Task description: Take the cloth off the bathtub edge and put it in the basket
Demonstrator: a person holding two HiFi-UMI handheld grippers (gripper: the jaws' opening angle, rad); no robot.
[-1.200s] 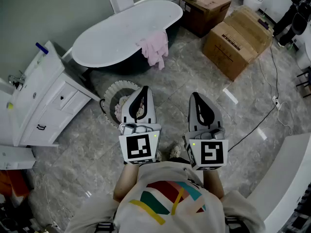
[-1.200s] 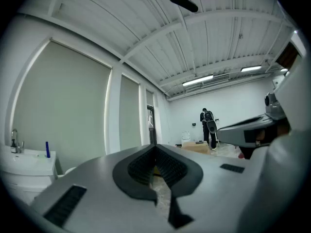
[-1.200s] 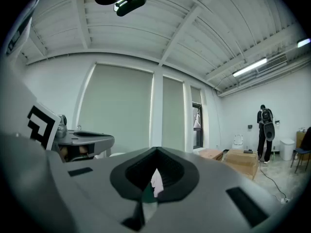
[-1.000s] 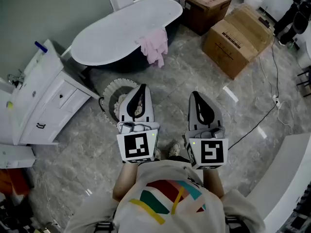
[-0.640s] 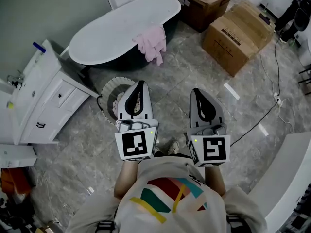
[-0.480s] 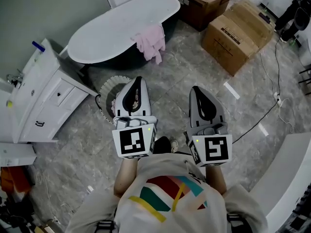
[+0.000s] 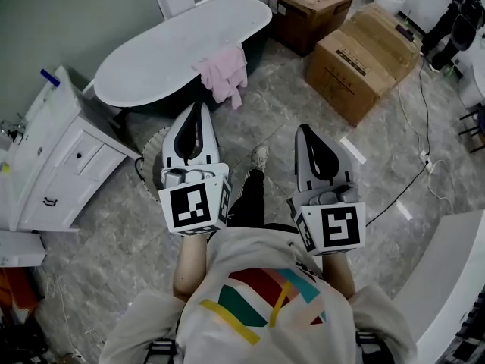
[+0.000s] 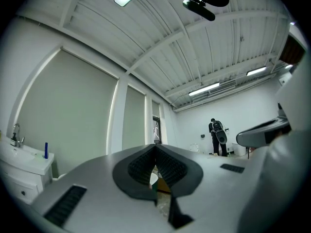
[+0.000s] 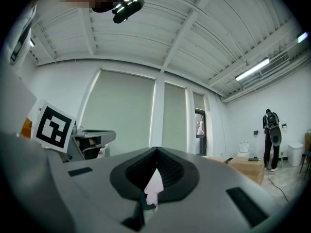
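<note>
Fingers (image 8: 169, 166) of left gripper (image 7: 198, 107), right gripper (image 7: 305, 129) pressed together — cloth (image 7: 223, 71) drapes bathtub (image 7: 151, 59) edge.

basket (image 7: 150, 158): mostly behind left claw (image 7: 198, 109) | contents: hidden

No lettering I can read from here: print on the cardboard boxes (image 7: 356, 67) is too small, and the marker cubes (image 7: 193, 207) show only black-and-white squares.

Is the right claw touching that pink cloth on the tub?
Apart. The head view shows grey floor between the right gripper, jaws shut, and the pink cloth draped over the bathtub edge.
</note>
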